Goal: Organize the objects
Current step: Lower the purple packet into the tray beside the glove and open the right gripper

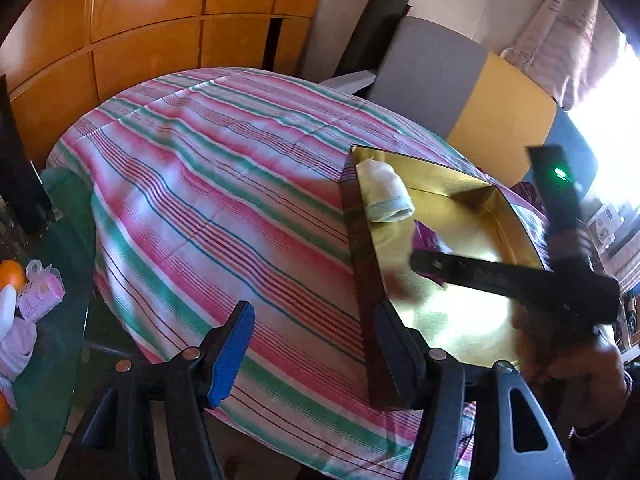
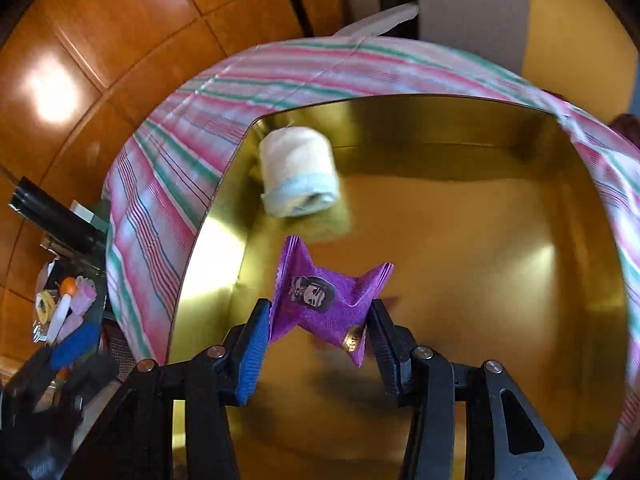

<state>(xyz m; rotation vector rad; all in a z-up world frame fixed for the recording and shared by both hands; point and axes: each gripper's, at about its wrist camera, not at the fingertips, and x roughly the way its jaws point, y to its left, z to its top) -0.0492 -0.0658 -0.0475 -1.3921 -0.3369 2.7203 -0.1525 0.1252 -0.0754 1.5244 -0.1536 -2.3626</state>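
While my right tongs [image 2: 316, 328] hang over the shallow gold-lined square tray [image 2: 480, 240] on the pink-and-green striped cloth [image 1: 208, 184], their pads pinch the crumpled purple printed wrapper [image 2: 320, 300], which sits above the tray's floor at about six o'clock. A rolled white sock with a pale blue cuff [image 2: 298, 176] lies inside at ten o'clock. My left tongs [image 1: 316, 348] stand open and empty, straddling the tray's near wall. The right tongs are blurred in the left view.
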